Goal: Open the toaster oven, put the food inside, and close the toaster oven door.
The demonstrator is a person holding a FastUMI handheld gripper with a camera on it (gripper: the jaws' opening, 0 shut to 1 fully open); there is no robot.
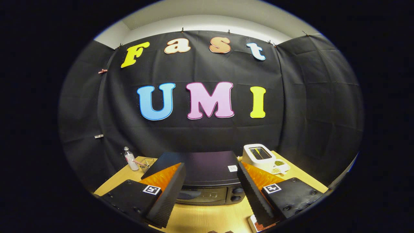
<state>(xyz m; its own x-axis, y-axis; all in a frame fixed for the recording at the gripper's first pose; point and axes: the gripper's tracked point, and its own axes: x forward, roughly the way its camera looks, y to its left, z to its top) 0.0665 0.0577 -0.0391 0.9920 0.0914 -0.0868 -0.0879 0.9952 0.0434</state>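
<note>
- Black cloth wall [207, 129] backs your booth; a wooden table [210, 218] runs below it.
- Your gripper [212, 191] hangs above the table's near side, fingers [168, 197] spread wide with nothing between the pads.
- Toaster oven [207, 181] sits straight ahead, framed between your two fingers and just beyond the tips. Black box, glass door [200, 195] facing you and shut, two knobs [237, 194] stacked on the door's right.
- White sticker [232, 168] on the oven's top, at the near right corner.
- White pop-up toaster [258, 156] stands behind and right of the oven, beyond your right finger.
- White dish [279, 166] touching or just beside the toaster's front right; holds greenish bits, possibly peas or beans, too small to call.
- Clear bottle [130, 159] with a pale label stands at the back left of the table, left of the oven.
- Small glass container [147, 163] just right of the bottle, a pink stick leaning in it.
- Something white with a reddish patch [255, 225] peeks out under your right finger at the near table edge; mostly hidden, can't identify it.
</note>
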